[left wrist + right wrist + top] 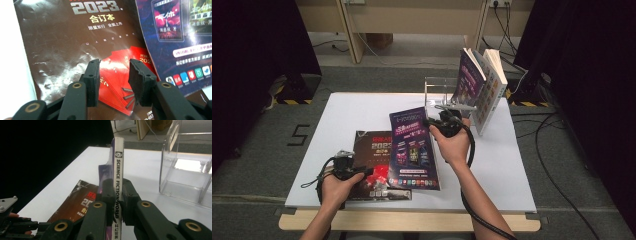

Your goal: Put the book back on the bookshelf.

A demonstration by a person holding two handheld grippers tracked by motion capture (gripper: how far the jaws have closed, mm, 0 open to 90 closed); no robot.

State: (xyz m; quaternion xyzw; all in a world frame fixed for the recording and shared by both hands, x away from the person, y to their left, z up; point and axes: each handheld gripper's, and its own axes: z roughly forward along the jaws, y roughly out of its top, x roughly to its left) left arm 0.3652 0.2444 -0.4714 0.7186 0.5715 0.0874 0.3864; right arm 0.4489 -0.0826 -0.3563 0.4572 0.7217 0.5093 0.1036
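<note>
A purple magazine (412, 150) is clamped by its spine in the right gripper (443, 123); the left gripper (113, 75), jaws parted and empty, is held over the brown magazine (369, 155). A narrow hold risks it twisting loose before the clear rack (439, 92) is reached.

Four magazines: purple one (413, 149), brown one (371, 155), two (468, 77) (491, 90) in one clear stand (437, 92); two tongs (373, 172) (432, 121).

Both hands in, near side.
My left gripper (371, 173) low at near left, jaws apart; right gripper (428, 121) raised mid-table, jaws clamped tight.
</note>
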